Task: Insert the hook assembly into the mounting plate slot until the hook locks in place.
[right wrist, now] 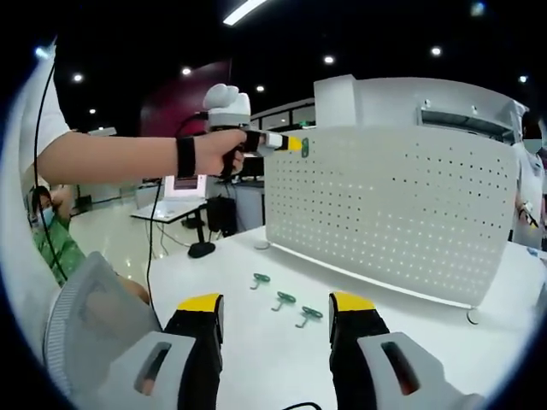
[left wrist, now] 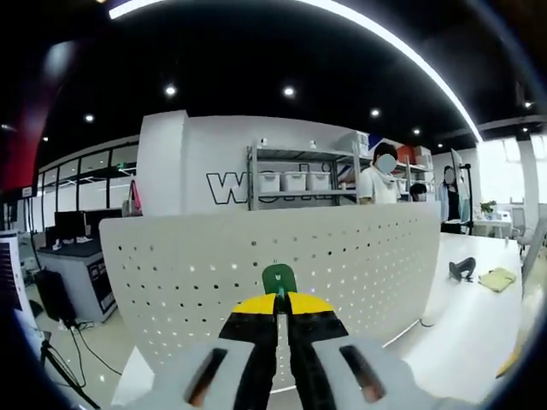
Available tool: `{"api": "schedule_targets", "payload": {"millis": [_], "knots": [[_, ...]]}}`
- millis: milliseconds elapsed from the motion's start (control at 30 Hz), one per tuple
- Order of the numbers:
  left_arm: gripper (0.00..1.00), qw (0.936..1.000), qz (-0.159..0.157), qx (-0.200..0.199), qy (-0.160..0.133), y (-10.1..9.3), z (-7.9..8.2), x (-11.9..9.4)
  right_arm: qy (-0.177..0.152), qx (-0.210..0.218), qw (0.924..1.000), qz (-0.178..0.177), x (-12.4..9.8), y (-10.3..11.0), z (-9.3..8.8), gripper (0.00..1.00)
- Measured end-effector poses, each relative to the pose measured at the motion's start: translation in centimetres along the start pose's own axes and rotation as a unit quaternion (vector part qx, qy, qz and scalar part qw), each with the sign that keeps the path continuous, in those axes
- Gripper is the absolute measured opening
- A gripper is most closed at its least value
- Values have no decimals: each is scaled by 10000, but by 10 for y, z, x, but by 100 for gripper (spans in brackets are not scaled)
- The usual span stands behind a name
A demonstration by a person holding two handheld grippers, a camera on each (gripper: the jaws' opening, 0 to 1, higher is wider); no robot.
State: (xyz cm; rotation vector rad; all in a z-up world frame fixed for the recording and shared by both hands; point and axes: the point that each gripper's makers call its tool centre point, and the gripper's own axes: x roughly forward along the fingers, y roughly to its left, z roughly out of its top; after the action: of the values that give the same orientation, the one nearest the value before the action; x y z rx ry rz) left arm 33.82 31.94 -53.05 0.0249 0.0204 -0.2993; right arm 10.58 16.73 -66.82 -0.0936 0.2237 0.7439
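Left gripper (left wrist: 280, 301) jaws clamp a green hook (left wrist: 279, 278) against the perforated white plate (left wrist: 359, 256); right gripper (right wrist: 275, 309) jaws gape, empty.

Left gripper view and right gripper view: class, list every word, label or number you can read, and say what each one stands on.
"w": first letter of large outlined lettering on the white wall; the shelf rack and the pegboard cover the rest, so the full word cannot be read.
Bins on the shelf rack: any labels too small to read.
Right gripper view: no readable text on the pegboard, the hooks or the table.
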Motion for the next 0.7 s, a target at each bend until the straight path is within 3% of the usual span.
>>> {"api": "schedule_targets", "payload": {"millis": [433, 700], "knots": [[2, 9997, 162, 172, -115, 6, 15, 18, -14, 11, 10000, -28, -1, -2, 1, 50], [2, 9993, 316, 199, -74, 8, 13, 25, -9, -2, 10000, -21, -2, -2, 1, 50]]}}
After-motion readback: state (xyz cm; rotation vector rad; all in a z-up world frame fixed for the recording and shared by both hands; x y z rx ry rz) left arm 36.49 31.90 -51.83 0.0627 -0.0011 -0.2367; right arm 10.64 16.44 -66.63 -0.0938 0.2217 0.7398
